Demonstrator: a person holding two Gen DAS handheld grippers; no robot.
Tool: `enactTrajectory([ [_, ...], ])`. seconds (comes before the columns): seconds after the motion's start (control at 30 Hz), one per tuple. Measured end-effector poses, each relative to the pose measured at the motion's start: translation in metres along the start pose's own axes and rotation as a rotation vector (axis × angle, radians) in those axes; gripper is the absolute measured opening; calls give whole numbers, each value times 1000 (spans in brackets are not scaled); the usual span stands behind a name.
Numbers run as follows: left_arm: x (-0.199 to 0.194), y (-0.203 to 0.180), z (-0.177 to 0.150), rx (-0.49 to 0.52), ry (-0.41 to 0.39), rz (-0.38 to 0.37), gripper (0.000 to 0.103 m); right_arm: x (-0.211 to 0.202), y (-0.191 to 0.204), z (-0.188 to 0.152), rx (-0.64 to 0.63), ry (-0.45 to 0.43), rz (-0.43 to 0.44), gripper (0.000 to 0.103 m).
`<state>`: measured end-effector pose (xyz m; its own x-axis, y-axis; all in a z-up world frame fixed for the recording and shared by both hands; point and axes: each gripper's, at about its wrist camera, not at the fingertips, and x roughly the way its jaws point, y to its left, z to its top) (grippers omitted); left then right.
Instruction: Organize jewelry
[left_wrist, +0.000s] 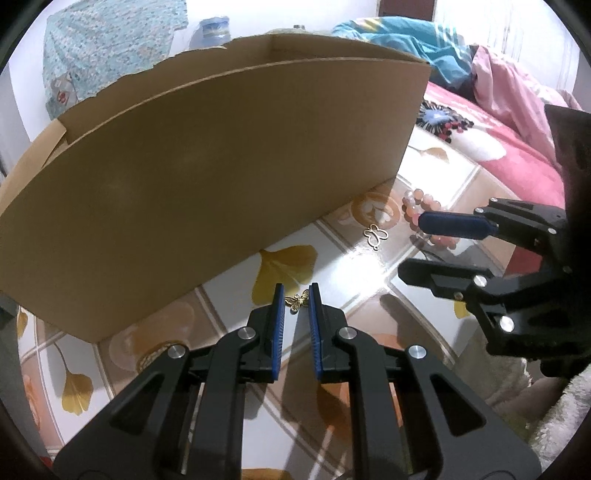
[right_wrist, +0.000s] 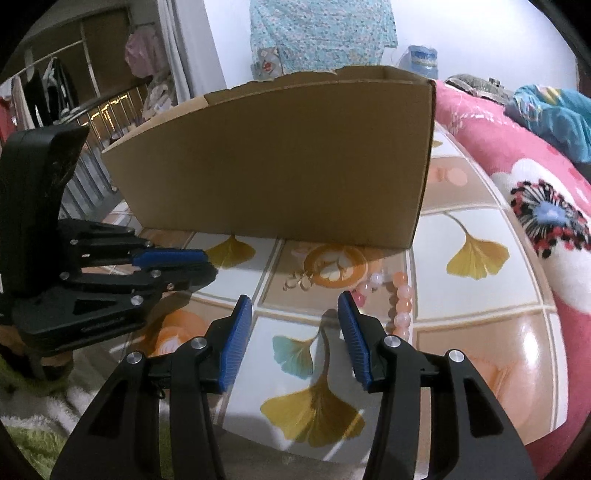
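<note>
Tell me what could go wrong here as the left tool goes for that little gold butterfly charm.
1. The gold butterfly charm is thin and lies flat on the glossy table between the left tool's tips; closing may pinch nothing or flick it away.
2. The cardboard box wall stands tall right beside it, so the lift could clip the rim.
3. The right tool hangs open beside the pink bead bracelet and might nudge it.

Plain brown cardboard box (left_wrist: 221, 166); tabletop (right_wrist: 472, 302) tiled white and peach with yellow ginkgo leaves; gold butterfly charm (left_wrist: 297, 301); pink-peach bead bracelet (right_wrist: 400, 299); black tools, blue pads (right_wrist: 236, 343); pink floral blanket (right_wrist: 535, 206).
</note>
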<state>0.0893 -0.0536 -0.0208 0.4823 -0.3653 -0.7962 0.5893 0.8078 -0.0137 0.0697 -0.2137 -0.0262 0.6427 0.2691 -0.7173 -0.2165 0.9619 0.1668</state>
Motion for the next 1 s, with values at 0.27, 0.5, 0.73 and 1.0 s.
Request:
enactTrajectory([
  [0.27, -9, 10, -6, -3, -38, -38, 12, 7, 14, 15, -123, -4, -44, 47],
  [0.5, -12, 16, -12, -12, -55, -83, 12, 17, 5, 29, -294, 82, 23, 38],
  [0.73, -10, 13, -13, -14, -60, -116, 12, 30, -5, 41, -349, 166, 117, 29],
  [1.0, -11, 15, -13, -18, -66, -130, 12, 34, -4, 42, -346, 187, 133, 19],
])
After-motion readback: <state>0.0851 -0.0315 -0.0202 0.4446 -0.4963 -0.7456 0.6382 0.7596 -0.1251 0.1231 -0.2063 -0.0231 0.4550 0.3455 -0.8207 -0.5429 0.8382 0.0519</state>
